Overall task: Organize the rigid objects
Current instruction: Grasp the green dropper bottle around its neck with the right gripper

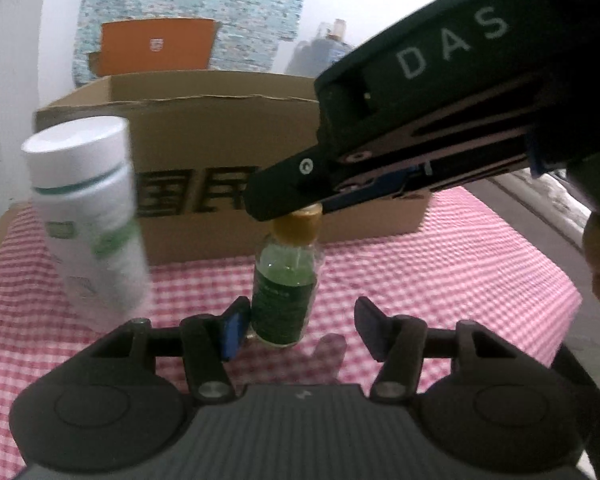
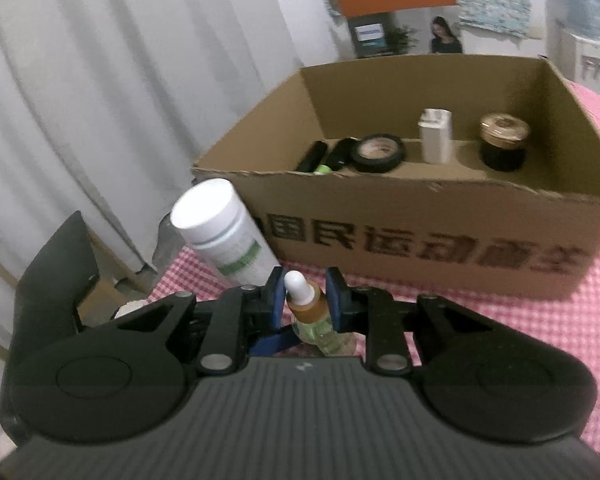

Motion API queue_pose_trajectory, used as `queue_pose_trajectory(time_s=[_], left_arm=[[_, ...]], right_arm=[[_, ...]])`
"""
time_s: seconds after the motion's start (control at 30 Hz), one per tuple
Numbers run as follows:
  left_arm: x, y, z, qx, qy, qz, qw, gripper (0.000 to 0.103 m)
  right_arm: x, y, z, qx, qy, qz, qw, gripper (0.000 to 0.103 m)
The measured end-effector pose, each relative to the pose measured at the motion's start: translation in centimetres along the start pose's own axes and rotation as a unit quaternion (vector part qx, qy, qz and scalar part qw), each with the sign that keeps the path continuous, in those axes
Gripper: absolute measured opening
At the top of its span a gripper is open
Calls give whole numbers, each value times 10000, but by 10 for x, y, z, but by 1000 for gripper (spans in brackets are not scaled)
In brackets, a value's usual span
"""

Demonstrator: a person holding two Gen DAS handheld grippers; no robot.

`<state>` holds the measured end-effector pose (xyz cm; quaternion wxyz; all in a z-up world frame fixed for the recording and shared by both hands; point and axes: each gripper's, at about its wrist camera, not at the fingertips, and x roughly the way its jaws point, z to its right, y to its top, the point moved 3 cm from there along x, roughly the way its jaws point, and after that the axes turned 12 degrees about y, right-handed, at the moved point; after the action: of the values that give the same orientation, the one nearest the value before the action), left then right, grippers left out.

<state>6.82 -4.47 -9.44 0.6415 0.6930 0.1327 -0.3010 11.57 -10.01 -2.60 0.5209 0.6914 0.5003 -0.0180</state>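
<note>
Dropper bottle (image 2: 309, 312) stands just before cardboard box (image 2: 420, 216), your right gripper (image 2: 306, 300) clamped on its amber neck. Left gripper (image 1: 300, 324) wide open beside bottle's base. Small, probably glass, slippery: grip neck, squeeze gently.
</note>
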Motion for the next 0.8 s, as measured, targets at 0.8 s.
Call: queue_pose_trajectory(time_s=[0.8], left_arm=[[12,10,33,516,396,-108,9978,33]], right_arm=[[-23,-11,15,240,205,72,9995,23]])
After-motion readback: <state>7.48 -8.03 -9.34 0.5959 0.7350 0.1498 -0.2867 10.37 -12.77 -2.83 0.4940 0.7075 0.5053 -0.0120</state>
